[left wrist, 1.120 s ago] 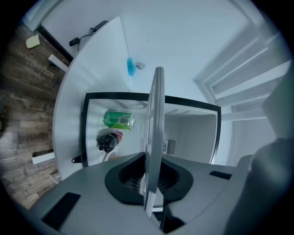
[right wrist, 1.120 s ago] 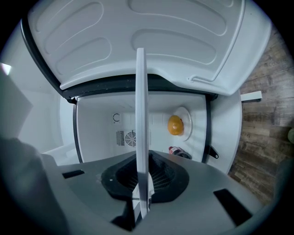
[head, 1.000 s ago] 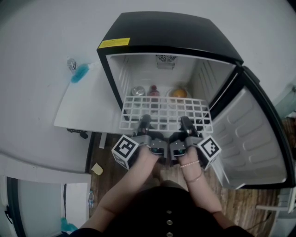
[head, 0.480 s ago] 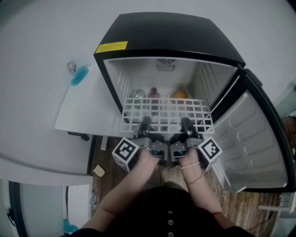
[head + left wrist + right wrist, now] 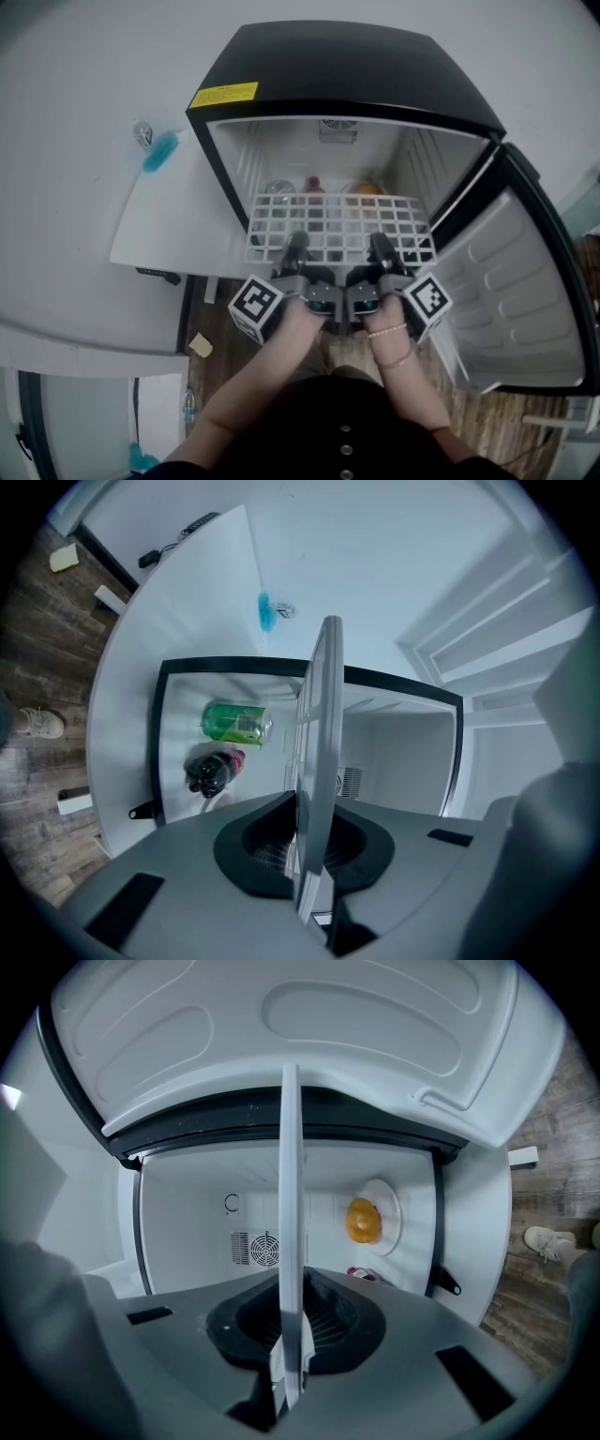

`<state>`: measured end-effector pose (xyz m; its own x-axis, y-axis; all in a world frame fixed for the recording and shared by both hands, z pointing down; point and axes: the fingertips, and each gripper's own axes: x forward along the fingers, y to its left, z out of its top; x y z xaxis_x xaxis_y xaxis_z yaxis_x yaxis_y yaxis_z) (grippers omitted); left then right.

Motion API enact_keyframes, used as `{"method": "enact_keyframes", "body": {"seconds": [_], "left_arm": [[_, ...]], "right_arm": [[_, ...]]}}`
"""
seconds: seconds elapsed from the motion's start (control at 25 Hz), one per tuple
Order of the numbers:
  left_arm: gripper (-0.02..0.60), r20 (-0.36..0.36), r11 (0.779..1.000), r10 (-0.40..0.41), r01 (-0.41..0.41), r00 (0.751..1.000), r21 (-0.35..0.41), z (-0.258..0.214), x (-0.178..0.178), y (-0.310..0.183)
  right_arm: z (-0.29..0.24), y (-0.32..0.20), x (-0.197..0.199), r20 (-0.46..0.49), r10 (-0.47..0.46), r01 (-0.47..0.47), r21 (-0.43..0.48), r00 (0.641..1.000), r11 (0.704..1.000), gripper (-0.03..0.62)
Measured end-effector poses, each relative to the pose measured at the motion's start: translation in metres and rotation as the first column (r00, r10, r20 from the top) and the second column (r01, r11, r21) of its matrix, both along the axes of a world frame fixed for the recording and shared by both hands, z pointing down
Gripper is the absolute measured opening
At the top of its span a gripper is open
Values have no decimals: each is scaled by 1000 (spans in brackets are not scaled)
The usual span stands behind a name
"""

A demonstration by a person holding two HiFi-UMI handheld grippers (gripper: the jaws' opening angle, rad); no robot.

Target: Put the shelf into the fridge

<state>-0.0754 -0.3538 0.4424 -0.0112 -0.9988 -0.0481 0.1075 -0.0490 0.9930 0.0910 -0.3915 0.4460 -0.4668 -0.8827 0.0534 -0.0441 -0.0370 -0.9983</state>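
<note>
Shelf gripped at the fridge opening
The left gripper (image 5: 294, 247) and right gripper (image 5: 379, 247) each clamp the front edge of the white wire shelf (image 5: 337, 225), level and partly inside the open fridge (image 5: 347, 66), above a can (image 5: 234, 722), a bottle (image 5: 211, 769) and an orange (image 5: 363, 1221).

Wire shelf (image 5: 337, 225); glossy black fridge (image 5: 356, 66).

We've got soft, even light here, no harsh glare. The white inside of the fridge (image 5: 281, 150) glows bright, while the floor (image 5: 487, 412) stays dim and shadowed. Strong fisheye bends every view and the corners fall off to black. In both gripper views the shelf (image 5: 322, 742) edge smears out of focus close to the lens; the head view is slightly soft.
</note>
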Motion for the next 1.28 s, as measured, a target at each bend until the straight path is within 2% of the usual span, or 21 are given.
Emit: {"method": "enact_keyframes", "body": {"seconds": [0.32, 0.48, 0.64, 0.8, 1.08, 1.28], "left_arm": [[32, 11, 1000, -3, 3, 1000, 3, 4, -5, -11], [32, -20, 1000, -7, 7, 1000, 15, 3, -5, -17], [34, 12, 1000, -11, 10, 1000, 20, 7, -10, -25], [34, -7, 1000, -8, 9, 1000, 17, 4, -10, -33], [34, 21, 1000, -9, 9, 1000, 16, 7, -15, -47], [34, 32, 1000, -3, 2, 999, 8, 3, -23, -79]], "right_arm": [[1, -12, -3, -1, 6, -6, 4, 1000, 1000, 32], [2, -17, -5, -3, 4, -4, 7, 1000, 1000, 32], [2, -26, -7, -2, -2, 2, 12, 1000, 1000, 32], [3, -34, -9, -11, -7, 7, 17, 1000, 1000, 32], [3, -48, -13, -16, -14, 15, 24, 1000, 1000, 32], [-1, -79, -20, -22, -5, 5, 19, 1000, 1000, 32]]}}
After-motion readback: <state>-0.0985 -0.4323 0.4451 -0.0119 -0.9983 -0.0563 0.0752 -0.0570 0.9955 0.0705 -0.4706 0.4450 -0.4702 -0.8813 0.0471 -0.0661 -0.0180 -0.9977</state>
